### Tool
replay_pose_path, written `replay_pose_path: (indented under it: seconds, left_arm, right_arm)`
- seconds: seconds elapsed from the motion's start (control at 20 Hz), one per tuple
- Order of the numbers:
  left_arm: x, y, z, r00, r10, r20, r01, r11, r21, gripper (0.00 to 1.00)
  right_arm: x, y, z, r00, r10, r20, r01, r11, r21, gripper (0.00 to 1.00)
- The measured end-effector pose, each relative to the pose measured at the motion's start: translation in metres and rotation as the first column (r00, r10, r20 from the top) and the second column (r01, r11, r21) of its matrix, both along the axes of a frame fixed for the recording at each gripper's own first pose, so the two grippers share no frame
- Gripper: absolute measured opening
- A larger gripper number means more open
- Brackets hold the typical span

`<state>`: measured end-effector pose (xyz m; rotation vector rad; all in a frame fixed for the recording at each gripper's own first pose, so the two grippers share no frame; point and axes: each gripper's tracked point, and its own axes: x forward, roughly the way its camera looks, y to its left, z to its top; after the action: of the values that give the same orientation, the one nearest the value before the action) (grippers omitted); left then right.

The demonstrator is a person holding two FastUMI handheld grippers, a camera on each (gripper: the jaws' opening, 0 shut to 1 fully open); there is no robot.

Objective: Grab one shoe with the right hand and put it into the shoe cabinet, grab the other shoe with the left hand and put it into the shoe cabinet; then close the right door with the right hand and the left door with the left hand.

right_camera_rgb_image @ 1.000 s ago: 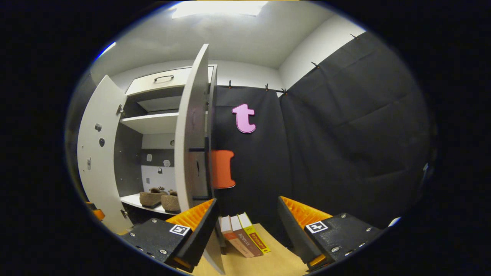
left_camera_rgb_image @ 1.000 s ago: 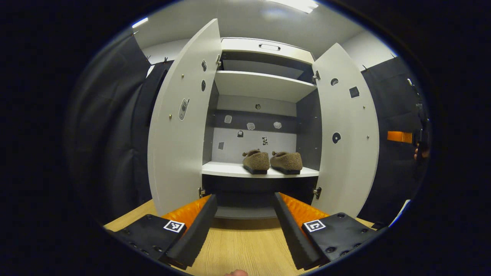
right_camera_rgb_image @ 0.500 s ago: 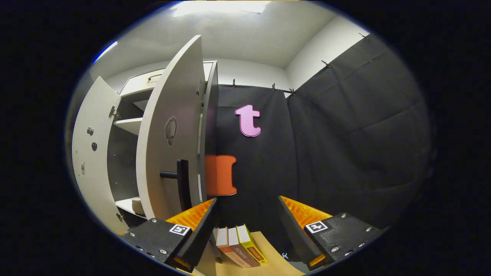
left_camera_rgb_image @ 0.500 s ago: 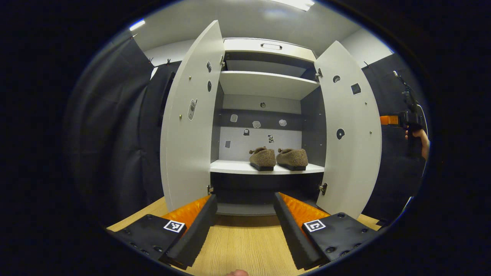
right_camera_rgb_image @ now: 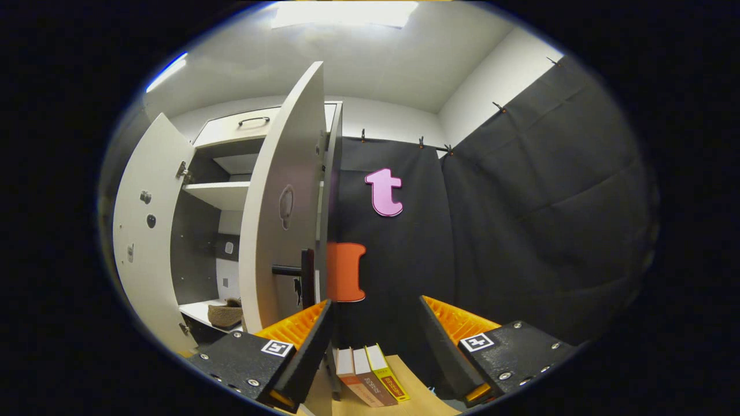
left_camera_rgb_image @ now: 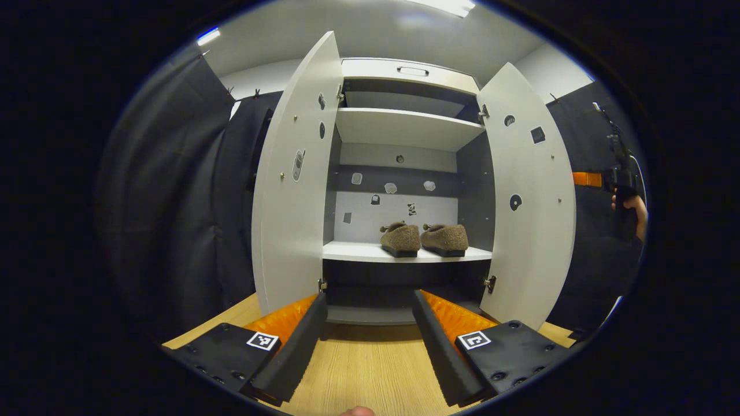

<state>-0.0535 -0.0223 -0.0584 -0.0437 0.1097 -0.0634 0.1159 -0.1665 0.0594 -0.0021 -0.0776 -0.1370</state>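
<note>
Our left tool (left_camera_rgb_image: 369,341) hangs wide open and empty over the counter (left_camera_rgb_image: 364,370), squarely facing the cabinet (left_camera_rgb_image: 404,75). Our right tool (right_camera_rgb_image: 374,346) is also wide open, holding nothing, with the right door (right_camera_rgb_image: 283,202) just ahead to its left and three books (right_camera_rgb_image: 370,375) leaning below it. Beyond the left tool, both shoes (left_camera_rgb_image: 425,238) sit side by side on the middle shelf (left_camera_rgb_image: 370,252), so we judge the doors are what remains. To shut the right door well, we should press on its outer face near the black handle (right_camera_rgb_image: 305,278), far from the hinge, and swing it steadily. The left door (left_camera_rgb_image: 298,179) stands ahead-left of the left tool.
</note>
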Motion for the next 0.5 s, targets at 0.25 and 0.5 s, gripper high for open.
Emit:
replay_pose_path:
  seconds: [0.25, 0.5]
  left_arm:
    - [0.003, 0.007, 0.002, 1.000, -0.015, 0.007, 0.015, 1.000, 0.006, 0.96]
    - [0.004, 0.007, -0.002, 0.999, -0.034, 0.001, 0.034, 0.999, 0.000, 0.96]
  right_arm:
    - [-0.007, 0.035, 0.003, 0.999, 0.044, -0.009, -0.044, 0.999, -0.003, 0.89]
    - [-0.008, 0.082, 0.009, 0.992, 0.129, -0.012, -0.128, 0.992, 0.009, 0.89]
